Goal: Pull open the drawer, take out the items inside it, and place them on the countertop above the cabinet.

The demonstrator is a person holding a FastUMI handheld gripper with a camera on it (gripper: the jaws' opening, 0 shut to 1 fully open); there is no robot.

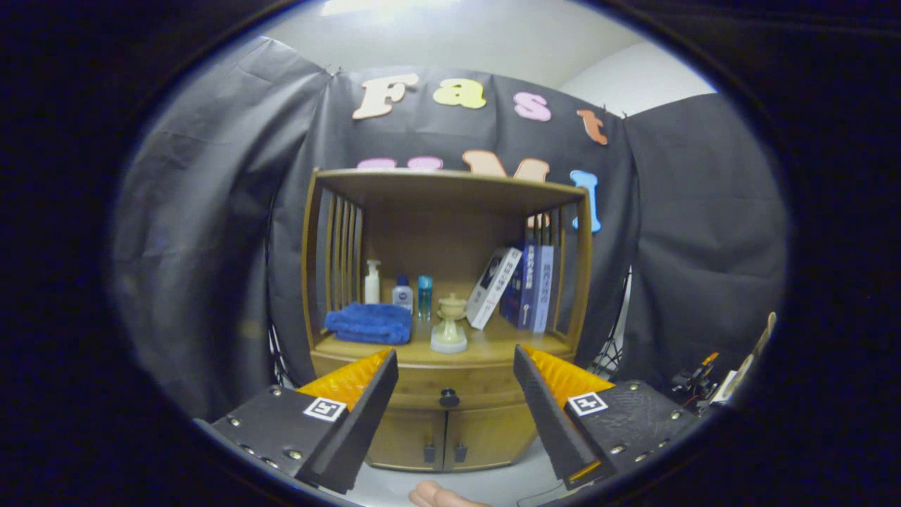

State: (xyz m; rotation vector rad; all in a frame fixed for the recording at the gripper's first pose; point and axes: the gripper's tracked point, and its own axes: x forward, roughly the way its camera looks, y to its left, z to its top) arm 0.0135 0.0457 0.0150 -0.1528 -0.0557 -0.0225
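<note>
Wooden cabinet (445, 282) drawer (448, 389) closed; countertop holds blue towel (369, 323), bottles, books; tool (454, 366) released, fingers apart before knob (448, 398).

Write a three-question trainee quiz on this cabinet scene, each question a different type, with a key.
1. True or false: the drawer is already pulled open.
2. What lies left of the cream candlestick on the countertop? A) blue folded towel B) books C) mug
3. Fill in: the gripper is ___, with the drawer knob ahead between its fingers.

Key: 1 false; 2 A; 3 open.
</note>
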